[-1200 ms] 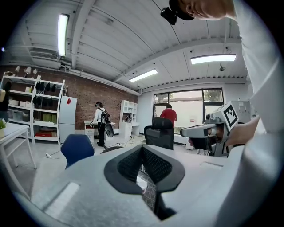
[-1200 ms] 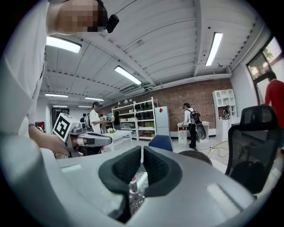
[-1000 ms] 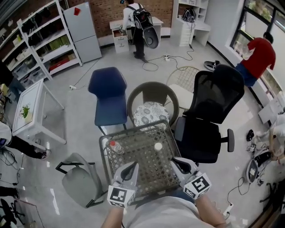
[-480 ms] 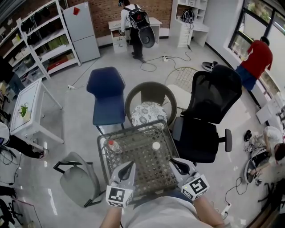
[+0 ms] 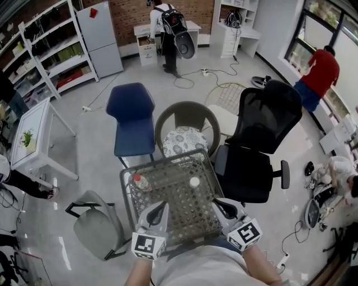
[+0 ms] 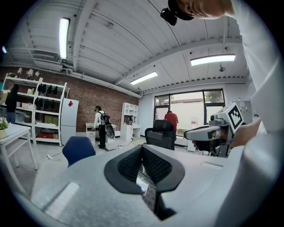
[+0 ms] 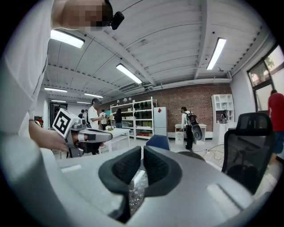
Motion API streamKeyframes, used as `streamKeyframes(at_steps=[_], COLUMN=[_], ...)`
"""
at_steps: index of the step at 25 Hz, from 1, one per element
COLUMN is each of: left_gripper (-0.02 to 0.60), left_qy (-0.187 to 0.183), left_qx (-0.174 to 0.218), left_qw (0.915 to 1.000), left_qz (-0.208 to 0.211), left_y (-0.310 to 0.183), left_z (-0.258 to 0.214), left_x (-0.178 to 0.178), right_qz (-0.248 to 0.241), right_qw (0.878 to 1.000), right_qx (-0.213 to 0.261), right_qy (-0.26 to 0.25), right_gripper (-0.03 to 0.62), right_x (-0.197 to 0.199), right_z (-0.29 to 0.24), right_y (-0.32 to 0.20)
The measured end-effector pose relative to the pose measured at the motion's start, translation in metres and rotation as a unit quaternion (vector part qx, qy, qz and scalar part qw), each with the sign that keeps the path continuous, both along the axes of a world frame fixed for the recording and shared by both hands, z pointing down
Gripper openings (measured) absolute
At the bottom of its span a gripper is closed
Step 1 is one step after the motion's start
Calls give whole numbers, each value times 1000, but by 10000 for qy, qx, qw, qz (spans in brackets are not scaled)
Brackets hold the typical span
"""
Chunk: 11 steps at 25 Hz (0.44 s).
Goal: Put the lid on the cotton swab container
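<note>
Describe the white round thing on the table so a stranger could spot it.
Start at the lattice-top table before the person. Toward its far right sits the white round thing; the only other item, far left, is a container with a red top.

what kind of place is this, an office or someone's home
Most likely a shared office or lab workspace, not a home: a black office chair, open storage shelves by a brick wall, and cables trailing across the floor.

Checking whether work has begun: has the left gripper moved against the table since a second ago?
No. The left gripper keeps its place at the table's near edge; only the camera drifted.
</note>
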<state>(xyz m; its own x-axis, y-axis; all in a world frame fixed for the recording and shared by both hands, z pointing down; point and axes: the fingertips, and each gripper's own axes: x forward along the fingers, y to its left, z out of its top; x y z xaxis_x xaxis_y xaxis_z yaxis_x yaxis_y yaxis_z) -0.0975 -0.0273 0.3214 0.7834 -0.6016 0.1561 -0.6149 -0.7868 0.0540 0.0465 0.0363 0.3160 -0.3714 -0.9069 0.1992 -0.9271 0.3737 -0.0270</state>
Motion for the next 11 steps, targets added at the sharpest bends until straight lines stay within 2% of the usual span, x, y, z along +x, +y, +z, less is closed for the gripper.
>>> streamKeyframes(at_steps=[11], left_gripper=[8], left_qy=[34], left_qx=[51], left_qw=[9999], left_qz=[92], left_y=[2], left_z=[-1], left_x=[0], right_qz=[98], right_qw=[9999], right_qx=[-76], right_qy=[20], right_gripper=[18], right_x=[4], right_z=[3], right_y=[1])
